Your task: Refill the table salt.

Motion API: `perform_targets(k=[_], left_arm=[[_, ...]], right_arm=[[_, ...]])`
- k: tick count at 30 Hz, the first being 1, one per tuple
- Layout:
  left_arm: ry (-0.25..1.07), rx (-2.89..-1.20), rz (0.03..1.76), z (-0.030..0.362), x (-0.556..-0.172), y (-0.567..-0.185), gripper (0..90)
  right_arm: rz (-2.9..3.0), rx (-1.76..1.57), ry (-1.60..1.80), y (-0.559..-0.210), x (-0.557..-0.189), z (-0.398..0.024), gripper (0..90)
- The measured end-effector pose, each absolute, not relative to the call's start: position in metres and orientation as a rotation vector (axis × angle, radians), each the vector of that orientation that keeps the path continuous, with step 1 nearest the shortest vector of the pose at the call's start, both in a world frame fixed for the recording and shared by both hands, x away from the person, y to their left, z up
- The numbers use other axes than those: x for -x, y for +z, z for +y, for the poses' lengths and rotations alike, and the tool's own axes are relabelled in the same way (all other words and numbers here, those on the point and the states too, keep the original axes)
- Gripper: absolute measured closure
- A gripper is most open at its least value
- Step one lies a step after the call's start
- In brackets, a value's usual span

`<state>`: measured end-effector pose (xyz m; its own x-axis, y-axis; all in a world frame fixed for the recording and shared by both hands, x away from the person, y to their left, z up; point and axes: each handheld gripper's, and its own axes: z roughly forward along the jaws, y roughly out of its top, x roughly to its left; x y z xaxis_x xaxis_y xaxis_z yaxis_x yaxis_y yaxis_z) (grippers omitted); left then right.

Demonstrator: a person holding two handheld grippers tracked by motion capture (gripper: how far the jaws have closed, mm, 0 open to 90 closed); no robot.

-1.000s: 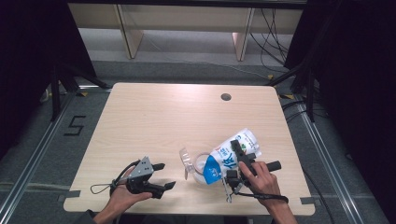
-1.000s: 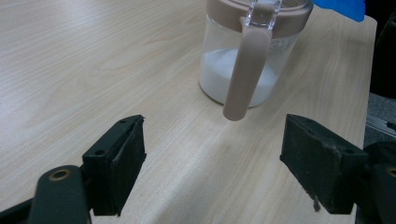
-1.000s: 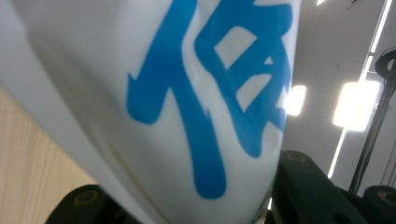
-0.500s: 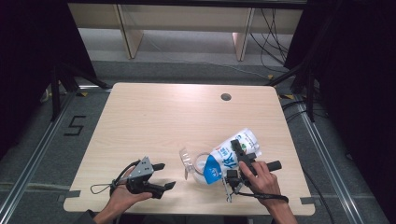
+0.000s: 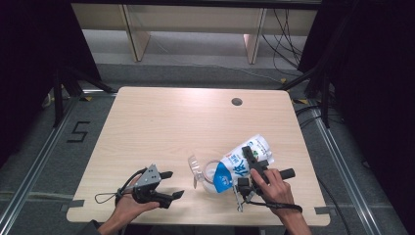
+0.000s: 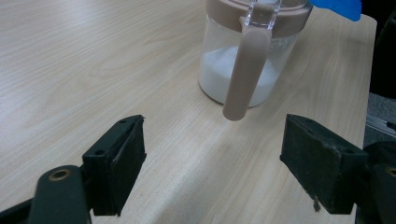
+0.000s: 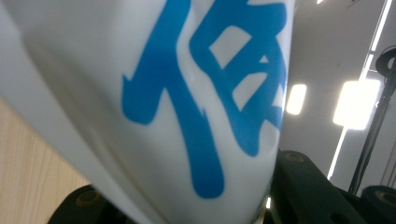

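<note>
White glossy pouch [image 5: 242,161] clamped in right gripper [image 5: 250,169], tilted over clear round jar [image 6: 252,51].

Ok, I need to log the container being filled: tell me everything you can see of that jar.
The jar is clear, glass or plastic, with a brownish-pink lid rim and a matching long handle hanging down its side. It stands upright on the wooden table, part-filled with white powder. The tilted white-and-blue bag reaches over its mouth.
</note>
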<state>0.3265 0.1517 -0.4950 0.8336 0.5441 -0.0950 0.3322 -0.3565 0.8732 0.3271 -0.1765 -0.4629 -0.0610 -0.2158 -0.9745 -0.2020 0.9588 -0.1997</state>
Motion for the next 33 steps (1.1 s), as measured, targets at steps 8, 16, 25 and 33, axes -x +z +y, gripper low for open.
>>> perform_targets(k=[8, 16, 25, 33], left_arm=[[0.254, -1.972, 0.651, 0.1513, -0.3265, -0.4952, 21.1], [0.254, -1.971, 0.652, 0.1513, -0.3264, -0.4952, 21.2], [0.256, -1.976, 0.649, 0.1519, -0.3266, -0.4949, 21.1], [0.256, -1.976, 0.648, 0.1519, -0.3266, -0.4949, 21.2]], right_arm=[[1.644, 0.311, -0.007, -0.4632, -0.3271, -0.1767, 72.1], [1.641, 0.310, -0.003, -0.4631, -0.3273, -0.1762, 72.6], [1.636, 0.321, 0.004, -0.4620, -0.3282, -0.1755, 73.0], [1.649, 0.305, 0.006, -0.4632, -0.3274, -0.1759, 73.4]])
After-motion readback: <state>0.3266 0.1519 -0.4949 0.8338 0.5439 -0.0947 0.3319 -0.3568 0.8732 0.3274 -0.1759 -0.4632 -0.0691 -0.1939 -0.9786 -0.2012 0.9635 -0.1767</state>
